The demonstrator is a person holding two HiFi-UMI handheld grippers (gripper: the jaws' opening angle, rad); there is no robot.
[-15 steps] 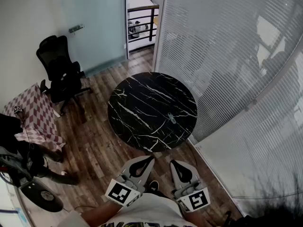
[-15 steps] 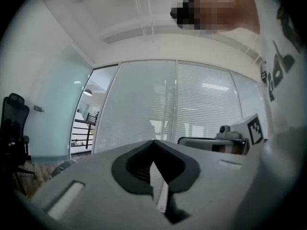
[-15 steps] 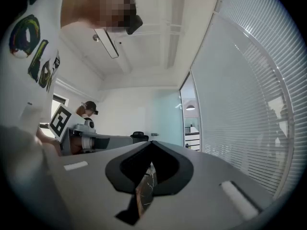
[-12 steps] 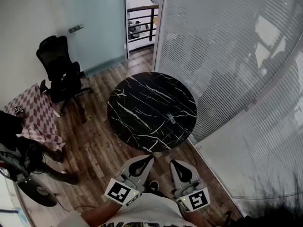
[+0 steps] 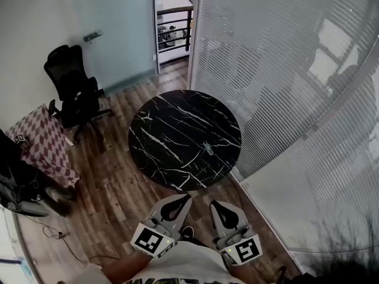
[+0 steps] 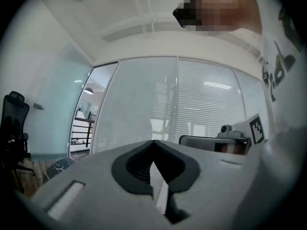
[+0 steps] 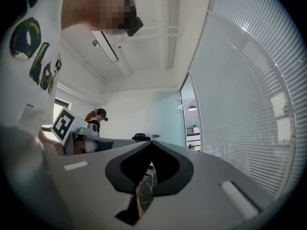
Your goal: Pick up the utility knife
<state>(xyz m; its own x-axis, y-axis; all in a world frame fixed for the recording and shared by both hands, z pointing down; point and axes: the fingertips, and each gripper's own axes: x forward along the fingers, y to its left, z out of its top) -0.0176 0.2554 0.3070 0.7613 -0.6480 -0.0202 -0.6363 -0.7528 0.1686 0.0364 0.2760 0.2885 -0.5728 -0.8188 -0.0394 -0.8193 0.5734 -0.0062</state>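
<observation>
The utility knife [image 5: 208,148], small and grey, lies on the round black marble table [image 5: 172,123], near its right front edge. Both grippers hang low in the head view, over the wooden floor and short of the table. My left gripper [image 5: 188,197] has its jaws meeting at the tips with nothing between them. My right gripper [image 5: 212,203] is likewise shut and empty. In the left gripper view the left gripper [image 6: 153,142] points level at the blinds. In the right gripper view the right gripper [image 7: 152,142] shows a sliver of the table through its gap.
A black office chair [image 5: 74,90] stands left of the table, with a checkered cloth-covered piece [image 5: 44,144] beside it. A glass wall with blinds [image 5: 284,99] runs along the right. An open doorway [image 5: 172,22] lies beyond. A person [image 7: 98,116] stands far off.
The head view has shifted, so the table and knife sit slightly further left. A dark wheeled object at the lower left has mostly left the frame. Both grippers keep their places and stay shut.
</observation>
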